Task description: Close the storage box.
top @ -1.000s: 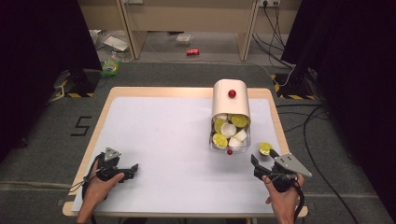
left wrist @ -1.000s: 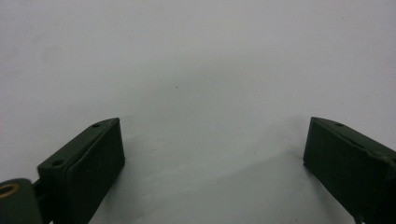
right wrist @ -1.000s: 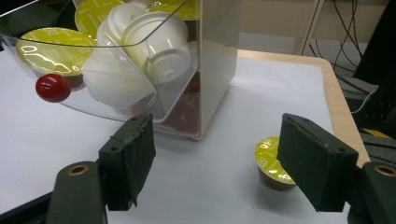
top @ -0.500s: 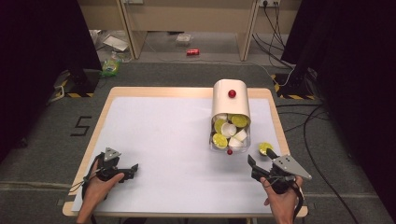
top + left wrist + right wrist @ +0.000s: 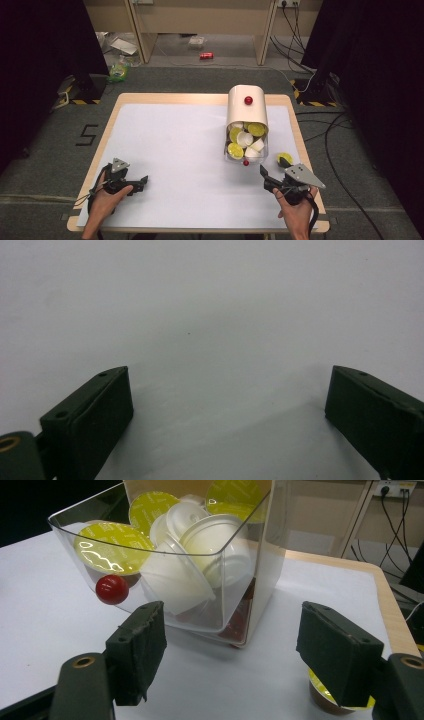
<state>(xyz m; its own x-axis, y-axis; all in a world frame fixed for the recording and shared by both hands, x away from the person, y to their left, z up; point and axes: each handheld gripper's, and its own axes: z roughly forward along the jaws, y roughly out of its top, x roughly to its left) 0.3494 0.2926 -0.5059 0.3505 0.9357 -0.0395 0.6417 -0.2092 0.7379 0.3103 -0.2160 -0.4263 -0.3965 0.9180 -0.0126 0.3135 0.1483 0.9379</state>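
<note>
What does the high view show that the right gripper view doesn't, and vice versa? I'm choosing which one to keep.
High view alone: the left gripper, both hands, the dispenser's cream top and the floor. Right gripper view alone: its open jaws up close, with the loose capsule partly behind one, and the red residue at the bin's bottom. Both share the clear bin of capsules, its red knob and the white table.

black hand-held gripper (image 5: 272, 175), grey three-cornered plate (image 5: 301, 175)
</note>
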